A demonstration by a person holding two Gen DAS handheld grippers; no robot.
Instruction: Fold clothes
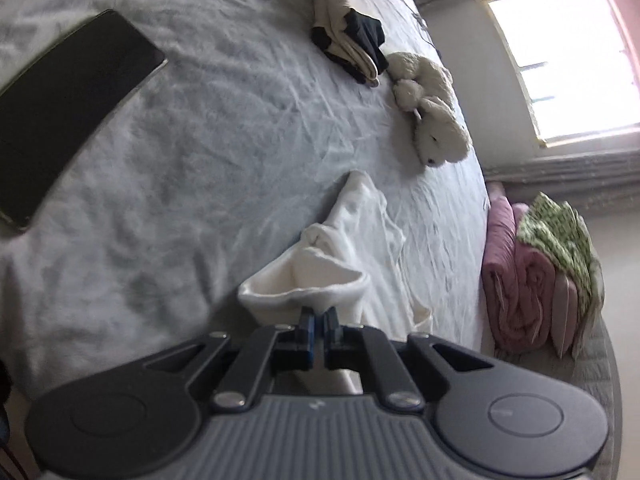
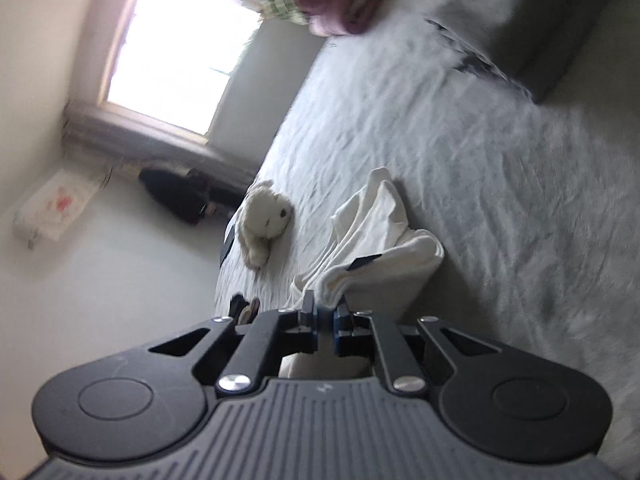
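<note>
Cloth fills the middle of the left wrist view: a white garment (image 1: 352,236) lies bunched on the grey bed (image 1: 180,168), its long axis running straight ahead from the left gripper (image 1: 319,316) toward a stuffed toy (image 1: 432,112). The jaws are drawn narrow and pinch the near hem, which curls up into an open loop just in front of them. Farther off lie a beige and black pile of clothes (image 1: 348,36) and a black phone (image 1: 64,108).

From the right wrist view, blurred, the right gripper (image 2: 325,314) is likewise nearly closed, clamping a gathered edge of the same garment (image 2: 380,224). The cloth trails ahead and slightly right, away from the stuffed toy (image 2: 264,220).

Both grippers hold the near end, so any fold would likely carry it forward along that axis.
</note>
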